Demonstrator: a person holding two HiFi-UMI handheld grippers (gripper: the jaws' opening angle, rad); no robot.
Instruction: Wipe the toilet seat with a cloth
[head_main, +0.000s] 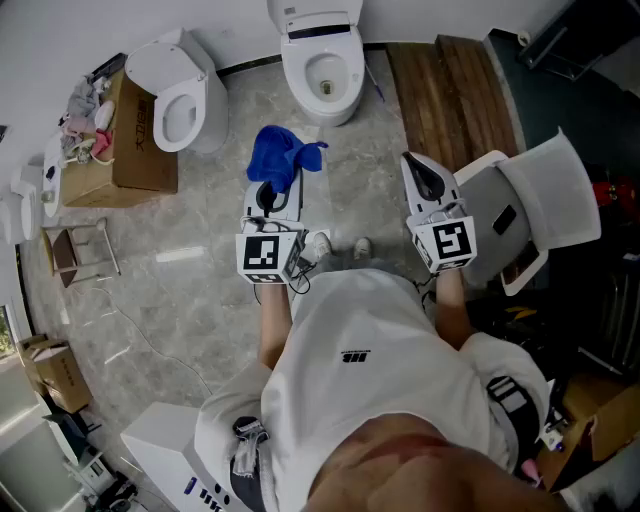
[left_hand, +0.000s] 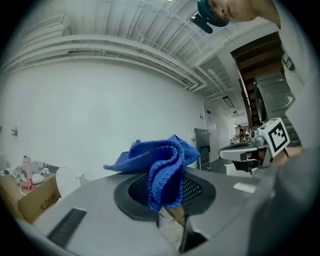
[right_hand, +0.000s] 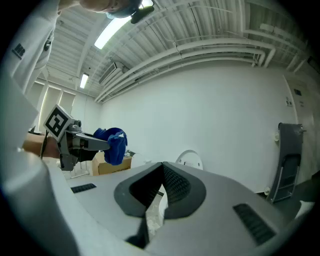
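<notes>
A blue cloth (head_main: 281, 153) hangs bunched from my left gripper (head_main: 270, 190), which is shut on it; the left gripper view shows the cloth (left_hand: 159, 167) pinched between the jaws. My right gripper (head_main: 425, 178) is shut with nothing in it; its jaws meet at the tips (right_hand: 161, 170). Both are held in the air, short of a white toilet (head_main: 322, 58) with its seat down at the far wall. The right gripper view shows the left gripper (right_hand: 107, 145) with the cloth (right_hand: 112, 144) at the left.
A second toilet (head_main: 178, 95) with its lid up stands at the left beside a cardboard box (head_main: 118, 135) of items. A wooden panel (head_main: 450, 100) lies at the right, a white chair (head_main: 535, 205) near my right gripper. A small stool (head_main: 78, 250) stands left.
</notes>
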